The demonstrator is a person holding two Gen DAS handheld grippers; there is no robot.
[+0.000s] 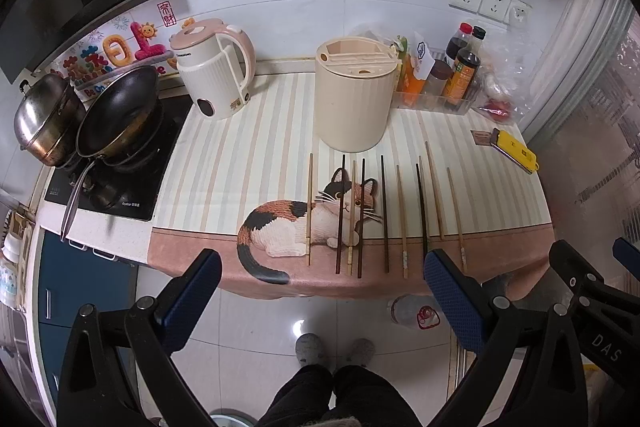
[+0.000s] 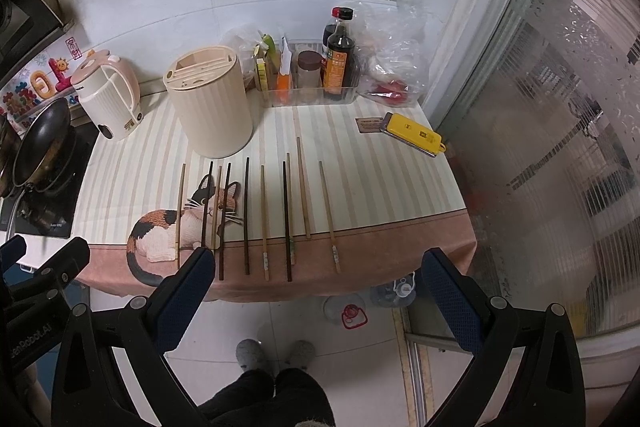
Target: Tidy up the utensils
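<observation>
I had both grippers hanging short of the counter's front edge, above the tiled floor. My left gripper (image 1: pixel 322 279) had its fingers wide apart with nothing between them, and my right gripper (image 2: pixel 316 275) was spread just as wide and likewise held nothing.

The cat-print mat (image 2: pixel 360 187) draped over the front edge of the counter. To the right it ended near a frosted glass partition (image 2: pixel 560 107); to the left a black cooktop (image 1: pixel 132 187) carried a dark wok (image 1: pixel 120 107) and a steel pot (image 1: pixel 44 119).

The chopsticks (image 1: pixel 384 215), ten that I counted, lay side by side on the mat, pointing from the front edge toward the back, dark and pale ones mixed, their near ends just inside the edge. Some bare mat lay to their right, up to a yellow handheld item (image 2: pixel 416 135).

Behind the row stood the cream utensil holder (image 1: pixel 354 95), upright; I could see nothing in its slotted top. Left of it sat a pink-and-white kettle (image 1: pixel 214 71). To the right, a clear tray (image 2: pixel 308 95) held sauce bottles, a jar and packets.
</observation>
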